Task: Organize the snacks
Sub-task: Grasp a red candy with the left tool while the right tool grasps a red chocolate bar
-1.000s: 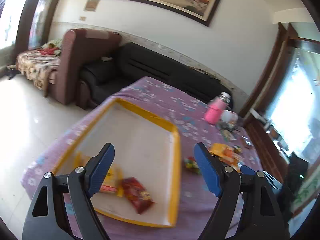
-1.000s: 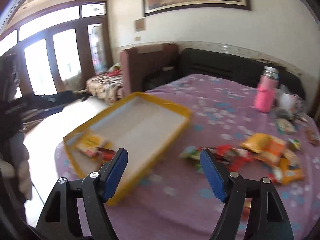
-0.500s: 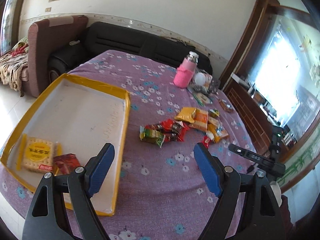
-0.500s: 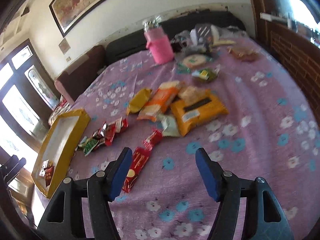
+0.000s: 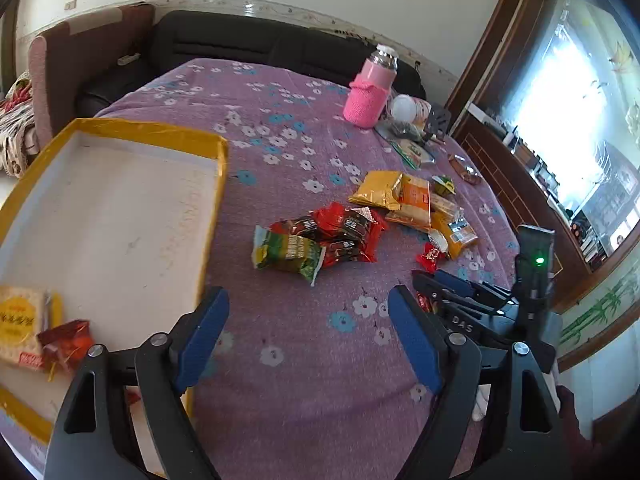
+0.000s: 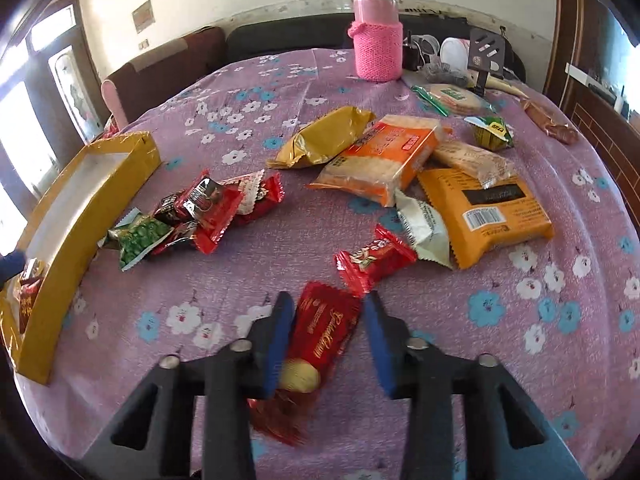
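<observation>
Right hand-held gripper (image 6: 326, 330) astride red wafer packet (image 6: 320, 344)

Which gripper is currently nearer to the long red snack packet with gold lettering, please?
Right. The right gripper straddles the long red packet; the left gripper hovers open over bare cloth beside it.

**Both grippers tilted down, R closing**

L gripper (image 5: 308, 332): jaws wide apart, nothing btwn them, angled down. R gripper (image 6: 326, 332): also angled down, jaws have just been closing, now narrow w/ a red wrapper btwn the blue pads (image 6: 280, 332); left pad touches it, right pad just off.
</observation>
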{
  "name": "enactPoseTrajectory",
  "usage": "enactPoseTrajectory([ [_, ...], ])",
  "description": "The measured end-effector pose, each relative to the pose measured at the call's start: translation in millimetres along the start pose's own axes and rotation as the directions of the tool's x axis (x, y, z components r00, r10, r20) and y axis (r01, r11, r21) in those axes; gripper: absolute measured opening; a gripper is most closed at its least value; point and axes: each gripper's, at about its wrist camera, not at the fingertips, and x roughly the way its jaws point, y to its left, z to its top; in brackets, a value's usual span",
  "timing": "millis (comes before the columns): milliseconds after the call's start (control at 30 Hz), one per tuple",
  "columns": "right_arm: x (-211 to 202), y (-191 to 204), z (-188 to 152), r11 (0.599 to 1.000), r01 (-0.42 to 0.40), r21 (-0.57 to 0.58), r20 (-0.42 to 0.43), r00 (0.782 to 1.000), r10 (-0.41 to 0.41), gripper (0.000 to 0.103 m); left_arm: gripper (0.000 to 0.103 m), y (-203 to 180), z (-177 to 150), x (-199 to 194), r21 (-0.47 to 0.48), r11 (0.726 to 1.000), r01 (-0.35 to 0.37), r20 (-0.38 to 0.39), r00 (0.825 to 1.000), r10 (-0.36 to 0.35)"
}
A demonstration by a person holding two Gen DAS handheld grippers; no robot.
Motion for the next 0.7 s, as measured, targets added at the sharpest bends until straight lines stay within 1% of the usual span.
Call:
enactPoseTrajectory([
  [67, 0, -8, 0, 0.999, -0.030, 0.024, 0.010, 1.000, 0.030, 0.030, 0.082, -11, 6, 13, 0.041, 0.999, -0.003, -0.013, 1.000, 0.003],
  [133, 1, -20, 0, 0.994, -0.082, 0.066, 0.030, 0.996, 0.080, 0.030, 0.082, -23, 14, 23, 0.088, 0.996, -0.003, -0.019, 1.000, 0.005],
  [200, 3, -29, 4, 0.986, -0.133, 0.101, 0.037, 0.991, 0.129, 0.029, 0.082, -37, 29, 39, 0.145, 0.989, 0.010, -0.027, 1.000, -0.006],
  [233, 3, -33, 4, 0.982, -0.149, 0.116, 0.040, 0.989, 0.145, 0.029, 0.082, -40, 34, 46, 0.157, 0.987, 0.016, -0.033, 0.999, -0.011],
  [267, 2, -36, 4, 0.978, -0.164, 0.131, 0.042, 0.986, 0.160, 0.029, 0.082, -44, 43, 58, 0.167, 0.986, 0.030, -0.048, 0.999, -0.022],
  [333, 2, -37, 4, 0.974, -0.176, 0.141, 0.043, 0.984, 0.172, 0.029, 0.082, -48, 56, 81, 0.157, 0.986, 0.062, -0.086, 0.995, -0.048],
  [400, 0, -37, 3, 0.973, -0.180, 0.144, 0.044, 0.983, 0.176, 0.029, 0.082, -50, 69, 109, 0.141, 0.985, 0.099, -0.137, 0.987, -0.079],
  [433, 0, -38, 3, 0.972, -0.183, 0.146, 0.044, 0.983, 0.178, 0.029, 0.081, -51, 74, 120, 0.149, 0.983, 0.104, -0.160, 0.984, -0.080],
  [467, 0, -39, 3, 0.971, -0.189, 0.149, 0.043, 0.982, 0.184, 0.029, 0.068, -54, 77, 131, 0.171, 0.981, 0.089, -0.177, 0.982, -0.058],
  [500, -1, -40, 2, 0.970, -0.190, 0.153, 0.043, 0.982, 0.186, 0.029, 0.042, -56, 77, 140, 0.192, 0.979, 0.073, -0.205, 0.978, -0.032],
  [533, -1, -42, 3, 0.969, -0.191, 0.157, 0.044, 0.982, 0.186, 0.029, 0.031, -58, 75, 146, 0.199, 0.977, 0.079, -0.242, 0.970, -0.029],
  [567, -1, -44, 3, 0.968, -0.189, 0.164, 0.044, 0.982, 0.184, 0.029, 0.027, -60, 70, 146, 0.209, 0.973, 0.095, -0.268, 0.963, -0.036],
  [600, -1, -45, 3, 0.968, -0.184, 0.170, 0.043, 0.983, 0.179, 0.029, 0.027, -64, 63, 140, 0.245, 0.963, 0.112, -0.272, 0.961, -0.043],
  [667, -2, -51, 3, 0.968, -0.167, 0.189, 0.043, 0.986, 0.162, 0.029, 0.027, -73, 43, 125, 0.295, 0.942, 0.160, -0.320, 0.946, -0.060],
  [700, -2, -53, 3, 0.967, -0.159, 0.197, 0.043, 0.987, 0.154, 0.029, 0.027, -77, 33, 115, 0.321, 0.931, 0.175, -0.330, 0.942, -0.064],
])
